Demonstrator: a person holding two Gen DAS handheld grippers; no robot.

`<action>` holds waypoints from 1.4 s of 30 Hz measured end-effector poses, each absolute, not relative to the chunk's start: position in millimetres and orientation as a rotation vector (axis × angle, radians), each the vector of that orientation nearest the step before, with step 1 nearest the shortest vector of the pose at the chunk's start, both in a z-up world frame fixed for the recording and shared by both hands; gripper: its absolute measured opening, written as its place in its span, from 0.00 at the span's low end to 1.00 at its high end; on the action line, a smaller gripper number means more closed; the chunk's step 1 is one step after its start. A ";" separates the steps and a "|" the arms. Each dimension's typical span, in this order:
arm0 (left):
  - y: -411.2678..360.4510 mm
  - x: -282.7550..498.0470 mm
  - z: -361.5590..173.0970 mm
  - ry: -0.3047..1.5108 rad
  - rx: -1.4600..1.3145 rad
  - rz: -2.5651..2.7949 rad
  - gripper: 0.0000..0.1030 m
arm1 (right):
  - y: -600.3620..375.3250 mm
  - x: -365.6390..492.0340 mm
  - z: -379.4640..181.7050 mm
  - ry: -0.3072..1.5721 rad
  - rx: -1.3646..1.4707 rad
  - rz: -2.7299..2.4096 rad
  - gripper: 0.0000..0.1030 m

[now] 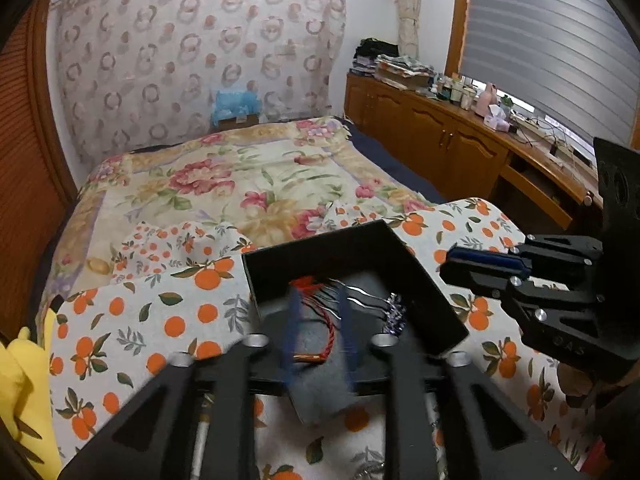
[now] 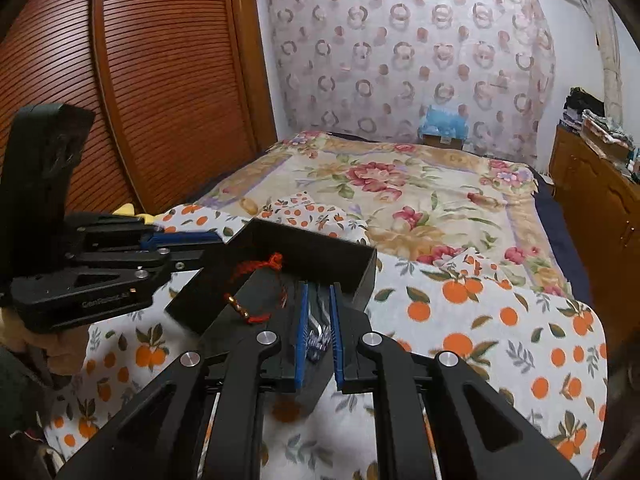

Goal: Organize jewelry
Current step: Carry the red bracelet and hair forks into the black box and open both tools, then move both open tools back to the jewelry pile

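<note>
Your black box sits on the orange-print cloth, with one corner pointing at about 12 o'clock in the left wrist view. Some jewelry is already inside it: a red string bracelet near the middle, with a small gold-colored bead piece at about 6 o'clock from it, and a silver chain just to the 3 o'clock side, ending in a sparkly bunch. So part of the job looks done. Your left gripper reaches over the box with its fingers a middle way apart, one on each side of the red bracelet. It holds nothing that you can see, though this view is blurry. Your right gripper also points into the box from the near side. Its blue pads stand close together, with the silver chain and the sparkly bunch in the gap. You cannot tell if they pinch it yet. Something shiny lies on the cloth at about 6 o'clock in the left view, but it is too hidden to name. It may still need to go in.
</note>
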State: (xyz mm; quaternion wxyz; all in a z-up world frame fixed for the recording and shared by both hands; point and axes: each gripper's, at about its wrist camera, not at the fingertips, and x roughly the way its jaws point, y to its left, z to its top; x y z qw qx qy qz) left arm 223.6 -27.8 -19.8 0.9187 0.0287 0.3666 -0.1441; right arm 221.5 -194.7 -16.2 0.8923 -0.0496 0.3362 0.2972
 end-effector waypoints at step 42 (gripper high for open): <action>-3.4 64.7 -68.5 0.805 0.026 -0.267 0.27 | -183.3 109.0 -73.1 0.839 -0.262 0.606 0.18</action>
